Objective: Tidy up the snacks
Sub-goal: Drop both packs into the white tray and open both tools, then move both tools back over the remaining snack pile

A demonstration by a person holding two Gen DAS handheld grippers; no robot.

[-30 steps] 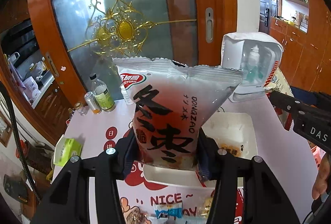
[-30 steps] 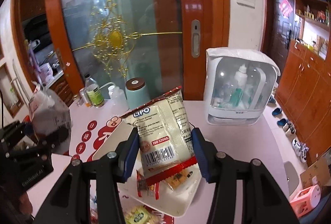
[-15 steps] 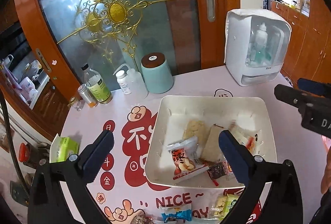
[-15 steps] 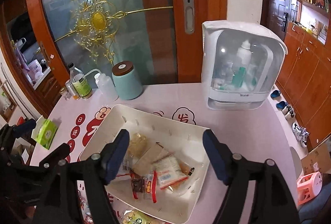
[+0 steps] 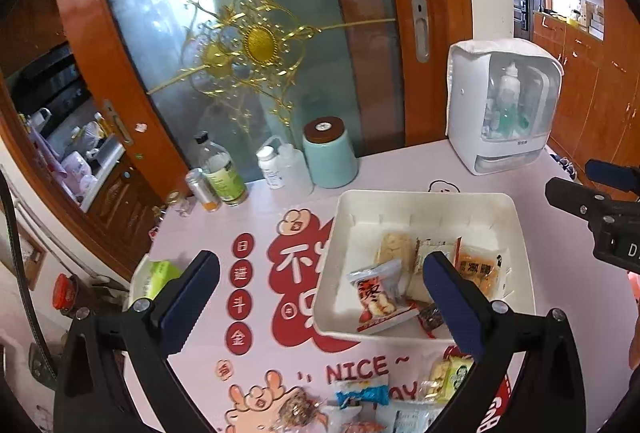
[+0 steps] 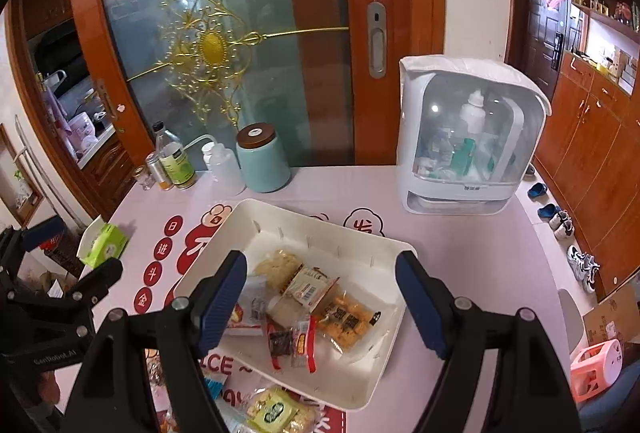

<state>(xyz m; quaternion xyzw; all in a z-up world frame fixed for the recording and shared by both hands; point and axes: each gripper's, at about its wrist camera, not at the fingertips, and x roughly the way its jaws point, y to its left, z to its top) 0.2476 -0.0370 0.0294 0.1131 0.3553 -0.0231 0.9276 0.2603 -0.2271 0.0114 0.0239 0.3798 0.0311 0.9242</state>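
Left wrist: left gripper [image 5: 320,297] gaping empty, hovering at tray's [image 5: 516,229] 9 o'clock; right gripper [image 6: 322,303] likewise, spreading above snacks [image 6: 344,317].

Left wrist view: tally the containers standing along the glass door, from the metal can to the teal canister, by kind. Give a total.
Metal can: 1
Bottles: 3 (green-label bottle, white-capped bottle, translucent bottle)
Teal canister: 1
Total: 5
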